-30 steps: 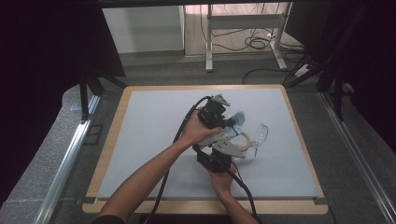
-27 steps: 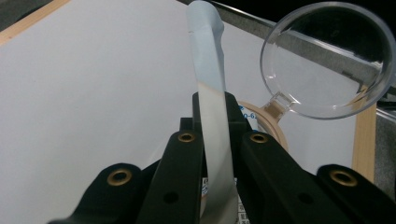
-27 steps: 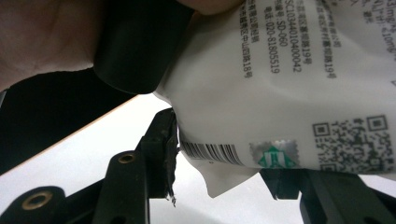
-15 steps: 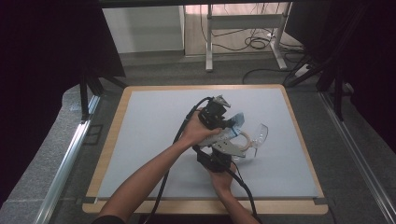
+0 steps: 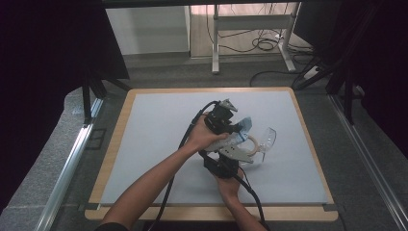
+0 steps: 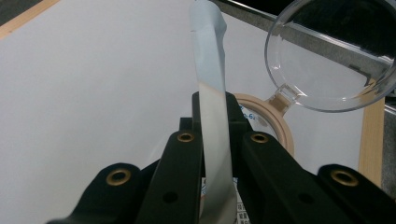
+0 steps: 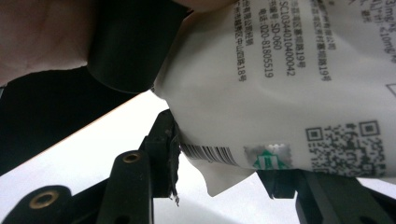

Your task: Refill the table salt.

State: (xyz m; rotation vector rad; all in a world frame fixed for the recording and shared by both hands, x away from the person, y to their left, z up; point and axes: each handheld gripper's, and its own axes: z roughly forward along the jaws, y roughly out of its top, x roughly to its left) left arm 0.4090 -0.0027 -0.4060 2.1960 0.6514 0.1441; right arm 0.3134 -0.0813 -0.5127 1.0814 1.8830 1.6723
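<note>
While the left gripper [image 5: 230,126] clamps the upper edge of a printed pouch [image 5: 234,139], the right gripper [image 5: 226,156] holds its lower body from beneath, above the desk [image 5: 159,125]. A clear-lidded round container [image 5: 257,144] lies just beside the pouch.

Counter [image 5: 308,144]: pale grey mat on a light wooden board, wood showing as a border on all sides. Floor [image 5: 159,67]: dark grey carpet beyond the counter's far edge. White-framed table legs [image 5: 216,43] stand at the back, black cables [image 5: 262,45] coiled beneath. Black drapes [image 5: 43,72] hang left and right. Metal rails [image 5: 67,168] flank the counter. Light falls evenly from above.
</note>
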